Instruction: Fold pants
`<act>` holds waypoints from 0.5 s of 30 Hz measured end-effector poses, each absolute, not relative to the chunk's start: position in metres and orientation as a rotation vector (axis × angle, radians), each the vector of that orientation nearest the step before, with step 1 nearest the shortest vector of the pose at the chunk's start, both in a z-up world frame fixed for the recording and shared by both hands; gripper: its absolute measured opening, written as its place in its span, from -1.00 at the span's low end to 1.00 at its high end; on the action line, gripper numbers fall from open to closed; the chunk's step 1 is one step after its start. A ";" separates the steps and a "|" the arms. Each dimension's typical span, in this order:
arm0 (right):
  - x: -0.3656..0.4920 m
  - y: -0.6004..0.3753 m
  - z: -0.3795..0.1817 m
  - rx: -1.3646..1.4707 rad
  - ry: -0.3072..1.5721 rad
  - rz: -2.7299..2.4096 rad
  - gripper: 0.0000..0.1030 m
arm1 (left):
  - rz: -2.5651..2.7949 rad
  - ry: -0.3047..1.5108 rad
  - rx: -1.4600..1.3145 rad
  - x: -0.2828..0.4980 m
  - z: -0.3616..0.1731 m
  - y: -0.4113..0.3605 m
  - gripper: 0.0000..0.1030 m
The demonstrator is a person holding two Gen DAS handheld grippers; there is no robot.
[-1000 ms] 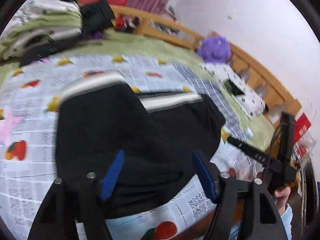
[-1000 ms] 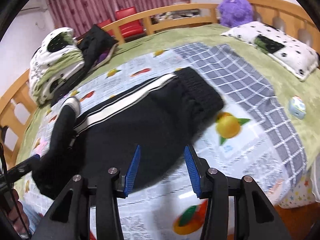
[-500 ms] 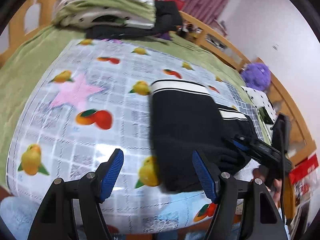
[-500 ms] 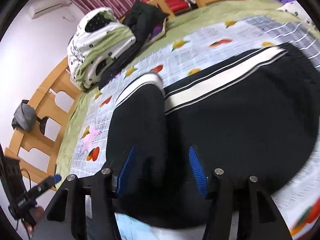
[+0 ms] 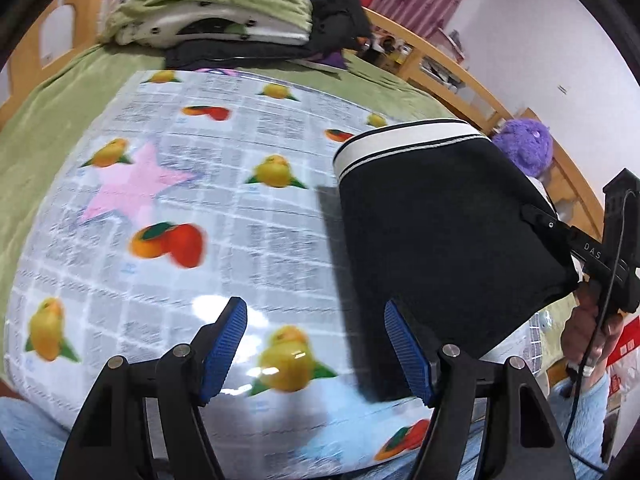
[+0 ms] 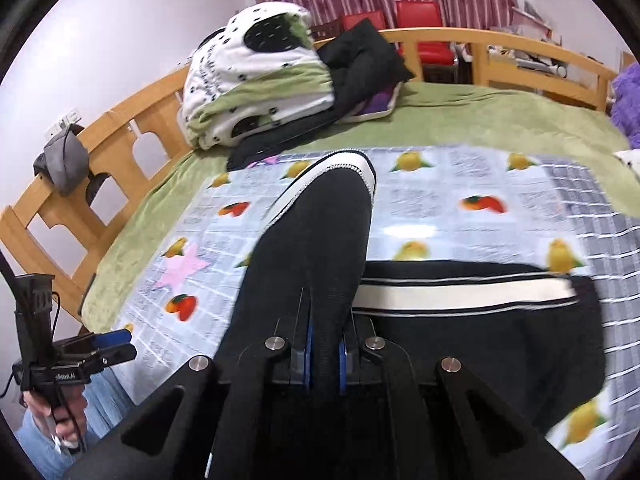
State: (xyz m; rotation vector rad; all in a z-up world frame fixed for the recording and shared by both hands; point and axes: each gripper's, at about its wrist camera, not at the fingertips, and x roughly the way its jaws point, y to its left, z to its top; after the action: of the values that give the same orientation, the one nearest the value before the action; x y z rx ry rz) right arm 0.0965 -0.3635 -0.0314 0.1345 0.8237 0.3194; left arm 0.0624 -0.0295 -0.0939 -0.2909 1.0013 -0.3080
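Note:
Black pants (image 6: 480,328) with a white side stripe lie on the fruit-printed mat (image 6: 440,216). My right gripper (image 6: 325,356) is shut on a fold of the black fabric and holds one part (image 6: 320,232) raised off the mat, its white cuff pointing away. From the left wrist view the lifted pants (image 5: 436,232) hang at the right, with the right gripper (image 5: 538,216) at their far edge. My left gripper (image 5: 316,346) stands open over the bare mat (image 5: 240,208), left of the pants, with nothing between its fingers. The left gripper (image 6: 114,344) shows low at the left in the right wrist view.
A pile of folded white and green bedding (image 6: 256,84) and dark clothes (image 6: 360,60) sits at the far end of the bed. A wooden rail (image 6: 112,132) runs round it. A purple plush toy (image 5: 524,148) lies at the right. A green blanket (image 6: 480,116) lies under the mat.
My right gripper has shut on the pants and lifted a part of them up. The left gripper has swung leftwards off the pants and over the mat.

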 end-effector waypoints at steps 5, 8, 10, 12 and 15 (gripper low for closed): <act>0.093 -0.444 -0.032 0.108 0.820 0.201 -0.83 | -0.409 1.010 -0.244 0.080 -0.096 -0.087 0.35; 0.089 -0.492 -0.048 0.097 0.829 0.115 -0.83 | -0.478 1.015 -0.212 0.089 -0.102 -0.127 0.35; 0.094 -0.521 -0.080 0.060 0.883 0.037 -0.83 | -0.511 1.025 -0.192 0.093 -0.109 -0.154 0.35; 0.096 -0.547 -0.112 0.097 0.945 -0.022 -0.83 | -0.540 1.037 -0.164 0.097 -0.114 -0.179 0.35; 0.078 -0.574 -0.132 0.184 0.890 -0.010 -0.83 | -0.559 1.025 -0.135 0.096 -0.114 -0.200 0.35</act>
State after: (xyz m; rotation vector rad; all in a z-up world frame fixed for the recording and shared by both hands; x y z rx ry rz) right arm 0.0778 -0.5738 -0.1317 0.1839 0.8899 -0.0098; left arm 0.0957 -0.2000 -0.1137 -0.1350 1.0245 -0.5589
